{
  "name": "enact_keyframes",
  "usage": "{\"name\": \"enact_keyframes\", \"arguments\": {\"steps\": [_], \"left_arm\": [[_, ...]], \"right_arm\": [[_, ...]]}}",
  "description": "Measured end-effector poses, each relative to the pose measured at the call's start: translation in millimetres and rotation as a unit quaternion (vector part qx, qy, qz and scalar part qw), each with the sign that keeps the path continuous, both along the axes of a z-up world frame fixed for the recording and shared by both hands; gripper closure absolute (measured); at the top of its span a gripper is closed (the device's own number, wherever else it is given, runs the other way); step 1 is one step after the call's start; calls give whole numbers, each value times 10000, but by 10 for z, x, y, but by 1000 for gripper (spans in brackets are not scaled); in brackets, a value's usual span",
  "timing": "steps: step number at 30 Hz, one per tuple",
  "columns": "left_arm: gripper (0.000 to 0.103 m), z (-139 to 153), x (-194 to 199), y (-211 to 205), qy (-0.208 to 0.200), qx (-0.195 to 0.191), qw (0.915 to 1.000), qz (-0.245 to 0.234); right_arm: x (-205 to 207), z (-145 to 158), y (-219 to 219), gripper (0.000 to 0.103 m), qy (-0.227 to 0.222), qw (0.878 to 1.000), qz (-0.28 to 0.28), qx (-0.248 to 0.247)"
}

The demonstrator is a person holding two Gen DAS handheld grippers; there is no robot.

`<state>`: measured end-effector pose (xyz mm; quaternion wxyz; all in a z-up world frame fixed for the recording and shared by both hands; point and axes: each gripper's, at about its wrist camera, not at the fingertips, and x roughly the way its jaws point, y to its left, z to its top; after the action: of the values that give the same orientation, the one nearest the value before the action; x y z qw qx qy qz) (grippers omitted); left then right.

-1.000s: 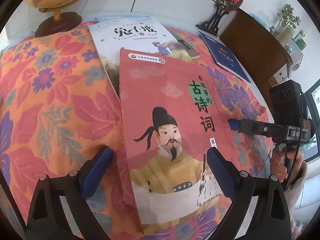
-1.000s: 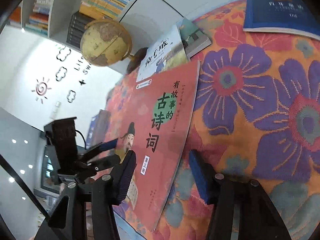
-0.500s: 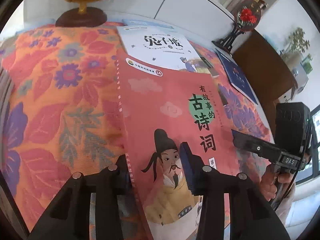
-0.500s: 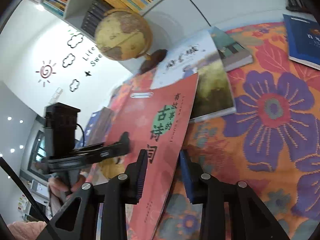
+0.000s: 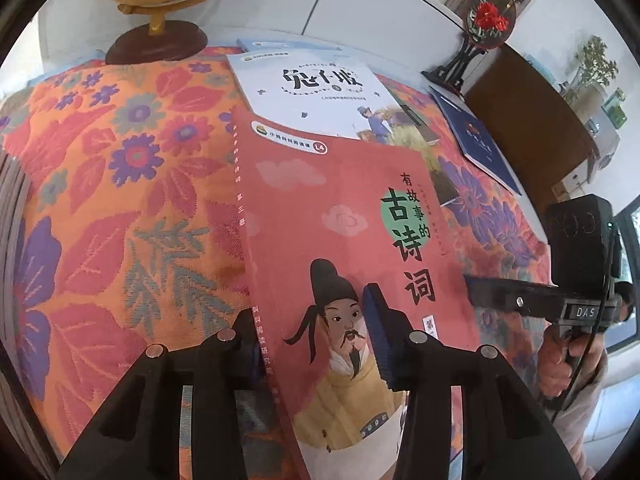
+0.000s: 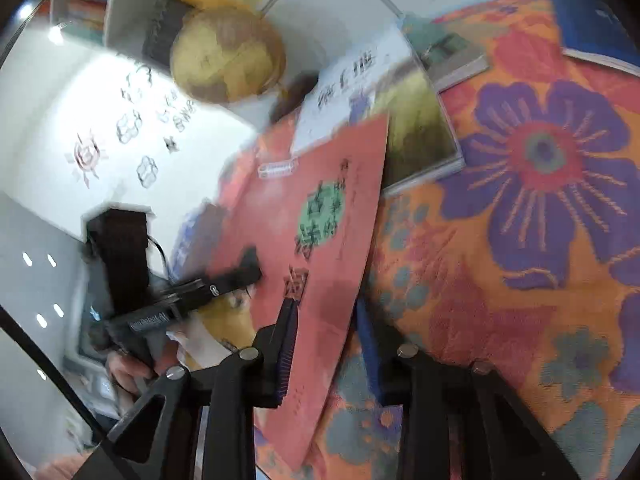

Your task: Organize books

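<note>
Presently, on the left wrist view, I read the left gripper (image 5: 308, 328) clamped narrowly over the spine edge of the red book (image 5: 344, 216), which lies partly on the white book (image 5: 316, 92) upon the floral cloth (image 5: 120, 200). On the right wrist view, blurred, the right gripper (image 6: 326, 328) pinches the red book's (image 6: 296, 220) opposite edge; both jaws have just been closing.

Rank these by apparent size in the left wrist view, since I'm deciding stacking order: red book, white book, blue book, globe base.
1. red book, though it lies nearest the camera
2. white book, partly covered
3. blue book and globe base: too alike to rank
</note>
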<state>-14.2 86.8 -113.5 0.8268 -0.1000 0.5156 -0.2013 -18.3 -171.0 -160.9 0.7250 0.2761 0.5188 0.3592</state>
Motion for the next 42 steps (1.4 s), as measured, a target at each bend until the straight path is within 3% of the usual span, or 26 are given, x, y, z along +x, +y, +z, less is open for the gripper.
{"name": "enact_keyframes", "arguments": {"steps": [3,12,13,15,18,22,25,30,35,42], "left_arm": [[63,-21,18,112,163,-303,9994,51],[66,-41,-11,150,225,-434,9987,136],[67,-39,-4,156,242,-442,9986,139],[66,-23,-20,157,288,-360,9988,175],[67,44,-109,122,208,117,9993,274],[66,54,-145,82,212,312,9989,273],[66,62,-158,103,241,242,9989,311],[66,194,-235,86,96,232,9992,299],[64,413,-343,69,-190,183,9993,261],[64,567,-361,138,-239,98,9989,379]], "right_arm": [[0,-71,-24,77,134,9998,-31,143],[125,-37,121,78,-302,9991,-294,10],[114,-31,122,82,-289,9989,-370,-66],[113,-32,115,90,-262,9985,-480,-87],[61,48,84,91,-409,9976,-520,-186],[-68,252,137,93,-719,9964,-409,-209],[-164,356,234,93,-1000,9925,-347,-616],[-266,433,270,93,-1199,9891,-349,-778],[-389,608,233,93,-1439,9865,-411,-667],[-494,855,337,93,-1627,9834,-514,-622]]}}
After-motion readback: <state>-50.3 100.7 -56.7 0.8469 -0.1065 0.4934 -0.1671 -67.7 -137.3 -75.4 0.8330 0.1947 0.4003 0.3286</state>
